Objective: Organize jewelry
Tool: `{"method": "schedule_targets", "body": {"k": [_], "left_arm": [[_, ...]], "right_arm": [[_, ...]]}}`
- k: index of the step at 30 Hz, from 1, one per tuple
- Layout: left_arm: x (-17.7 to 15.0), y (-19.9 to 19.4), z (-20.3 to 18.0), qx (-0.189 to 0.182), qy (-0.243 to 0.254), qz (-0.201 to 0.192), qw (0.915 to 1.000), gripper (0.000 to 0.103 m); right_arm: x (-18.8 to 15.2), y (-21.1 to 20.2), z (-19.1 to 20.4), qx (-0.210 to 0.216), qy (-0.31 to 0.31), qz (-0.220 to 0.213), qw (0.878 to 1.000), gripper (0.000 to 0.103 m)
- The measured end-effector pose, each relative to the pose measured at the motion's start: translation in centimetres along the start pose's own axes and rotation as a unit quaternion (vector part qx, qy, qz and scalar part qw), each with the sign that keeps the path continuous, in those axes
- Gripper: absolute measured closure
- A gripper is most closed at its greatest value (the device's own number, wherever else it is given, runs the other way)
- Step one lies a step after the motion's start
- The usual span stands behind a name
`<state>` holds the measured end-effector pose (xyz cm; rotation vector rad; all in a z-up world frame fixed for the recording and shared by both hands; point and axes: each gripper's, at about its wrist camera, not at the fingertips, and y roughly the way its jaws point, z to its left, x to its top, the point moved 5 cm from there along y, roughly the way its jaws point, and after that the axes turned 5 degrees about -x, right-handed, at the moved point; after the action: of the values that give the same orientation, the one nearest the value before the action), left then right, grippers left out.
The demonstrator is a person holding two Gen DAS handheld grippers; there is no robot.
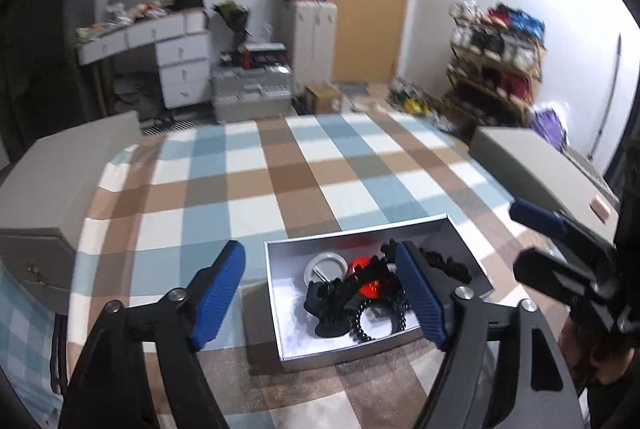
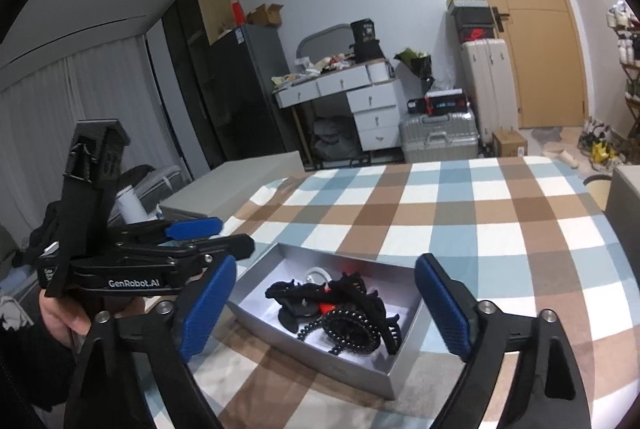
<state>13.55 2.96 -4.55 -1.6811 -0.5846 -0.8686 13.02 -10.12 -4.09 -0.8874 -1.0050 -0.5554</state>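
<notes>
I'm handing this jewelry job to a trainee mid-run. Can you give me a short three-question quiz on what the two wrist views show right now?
1. True or false: the left claw is clamped on a piece of jewelry.
2. Where do the black beaded bracelet and the black hair clips lie?
A. loose on the checked tablecloth
B. inside the open silver box
C. between the right claw's pads
3. Fill in: the small round item at the back of the box is ____ in colour.

Key
1. False: both the left claw and the right claw are open and hold nothing.
2. B
3. White.
</notes>
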Motion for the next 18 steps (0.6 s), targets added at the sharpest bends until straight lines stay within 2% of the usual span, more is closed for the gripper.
{"method": "schedule_targets", "body": {"k": [4, 7, 10, 14, 18], "left_arm": [[-0.1, -1.4, 0.0, 0.032, -0.016, -0.051, 0.9981, 0.017], [-0.5, -2.1, -0.3, 0.032, -0.022, -0.075, 0.9964, 0.009], [-0.7, -2.8, -0.3, 0.050, -0.030, -0.100, 0.9933, 0.002], [-1.0, -3.9, 0.0, 0.096, -0.037, -0.141, 0.9847, 0.001], [-1.6, -4.6, 0.5, 0.114, -0.051, -0.173, 0.9770, 0.001]], "right_arm": [[0.2, -1.5, 0.2, -0.012, 0.007, -0.038, 0.999, 0.000], [0.3, -2.6, 0.6, -0.038, -0.011, -0.080, 0.996, 0.000], [0.1, -2.9, 0.8, -0.066, -0.020, -0.093, 0.993, 0.000], [0.0, -3.9, 1.0, -0.079, -0.023, -0.121, 0.989, 0.000], [-0.3, -4.9, 1.3, -0.105, -0.042, -0.150, 0.982, 0.000]]}}
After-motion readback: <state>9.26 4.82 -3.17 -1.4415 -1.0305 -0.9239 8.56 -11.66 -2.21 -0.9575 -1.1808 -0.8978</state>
